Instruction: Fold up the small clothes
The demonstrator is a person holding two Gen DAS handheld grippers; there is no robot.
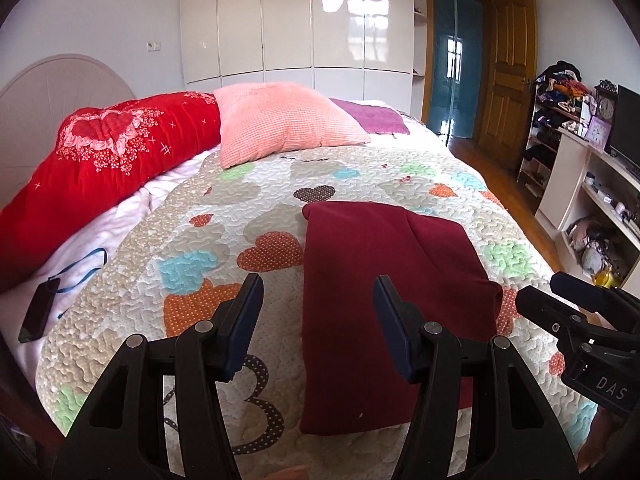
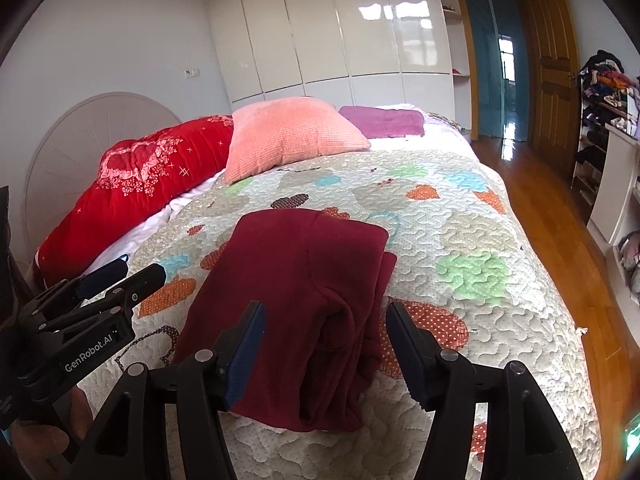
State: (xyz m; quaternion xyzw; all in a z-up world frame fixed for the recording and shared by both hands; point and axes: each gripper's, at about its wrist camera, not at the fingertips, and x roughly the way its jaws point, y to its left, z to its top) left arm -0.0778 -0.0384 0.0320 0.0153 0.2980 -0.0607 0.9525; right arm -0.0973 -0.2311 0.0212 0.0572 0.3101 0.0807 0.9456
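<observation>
Bedroom, daylight on glossy white wardrobe doors point(image 1: 288, 16): my two tongs hang over a bed covered by a heart-patterned quilt point(image 1: 224, 208). On the quilt lies a maroon garment point(image 1: 384, 280), folded into a long rectangle, its thicker bunched edge toward the right side of the bed. My left tongs point(image 1: 318, 316) are spread and pinch nothing, above the garment's left edge, with bare quilt showing between the jaws. My right tongs point(image 2: 326, 342) are also spread and empty, poised over the garment's bunched right edge; no pad presses the cloth. Farther up the bed sit a pink pillow point(image 1: 280, 120), a red flowered bolster point(image 1: 104, 152) and a folded purple cloth point(image 1: 372, 118). A dark phone on a blue lanyard point(image 1: 38, 312) lies by the left edge. Cluttered shelves point(image 1: 560, 120) stand beside the wooden door point(image 1: 508, 68).
</observation>
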